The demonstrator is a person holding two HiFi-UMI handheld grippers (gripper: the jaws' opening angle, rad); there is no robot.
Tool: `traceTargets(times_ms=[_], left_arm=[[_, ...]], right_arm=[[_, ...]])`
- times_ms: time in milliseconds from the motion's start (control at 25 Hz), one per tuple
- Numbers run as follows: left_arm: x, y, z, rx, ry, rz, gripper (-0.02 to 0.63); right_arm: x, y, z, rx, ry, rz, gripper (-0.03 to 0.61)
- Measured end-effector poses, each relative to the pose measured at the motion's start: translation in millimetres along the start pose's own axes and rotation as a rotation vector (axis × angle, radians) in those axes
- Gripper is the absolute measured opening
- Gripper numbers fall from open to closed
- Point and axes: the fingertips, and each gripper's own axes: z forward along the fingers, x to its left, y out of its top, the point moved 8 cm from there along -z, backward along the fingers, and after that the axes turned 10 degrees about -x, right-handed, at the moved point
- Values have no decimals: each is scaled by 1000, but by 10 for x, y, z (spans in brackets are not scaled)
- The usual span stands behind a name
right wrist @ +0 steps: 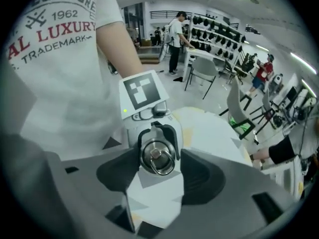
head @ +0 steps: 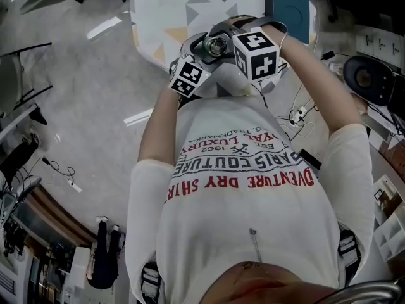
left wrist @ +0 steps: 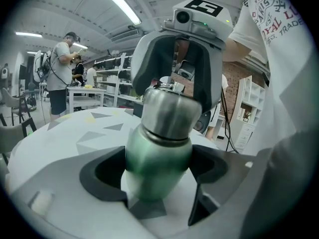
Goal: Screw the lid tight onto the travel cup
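The travel cup (left wrist: 157, 158) has a green body and a steel lid (left wrist: 167, 111). It stands on the white table (left wrist: 60, 133). My left gripper (left wrist: 157, 169) is shut on the green body, with a dark pad pressed against each side. From above, my right gripper (right wrist: 158, 164) points down over the lid (right wrist: 157, 156), which has a ring on top. Its jaws are spread wide, with a gap to the lid on both sides. In the head view the lid (head: 218, 45) shows between the two marker cubes (head: 190, 78) (head: 256, 56).
The table top (head: 171, 11) is white with grey and yellow triangles, and I stand close against its near edge. A teal object (head: 291, 2) lies at its far right. Cables (head: 297, 116) trail on the floor. People and chairs stand farther off.
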Motion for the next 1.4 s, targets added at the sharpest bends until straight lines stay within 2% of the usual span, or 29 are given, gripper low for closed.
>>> traceTargets(times_ms=[80, 200, 480, 640, 920, 1080, 1200, 1280, 1400], left_arm=[[-17, -1, 1, 2, -2, -4, 388], [-29, 5, 5, -2, -4, -3, 390], [-7, -29, -6, 8, 1, -11, 390], [-2, 28, -16, 5, 0, -6, 390], [12, 50, -7, 1, -8, -7, 391], [15, 61, -14, 5, -10, -10, 393], [10, 64, -5, 7, -9, -11, 393], [2, 69, 2, 9, -10, -12, 393], [-2, 78, 8, 12, -10, -12, 393]], right_arm=[[16, -5, 26, -6, 35, -25, 239], [0, -26, 4, -32, 59, 9, 238], [-35, -40, 6, -53, -15, 173, 236], [-8, -43, 8, -63, -108, 291, 236], [117, -111, 0, -170, -365, 618, 236], [156, -110, 20, -190, -459, 718, 236], [170, -115, 11, -187, -496, 744, 236], [187, -121, 8, -195, -486, 728, 236], [204, -74, -50, -188, -421, 601, 252]])
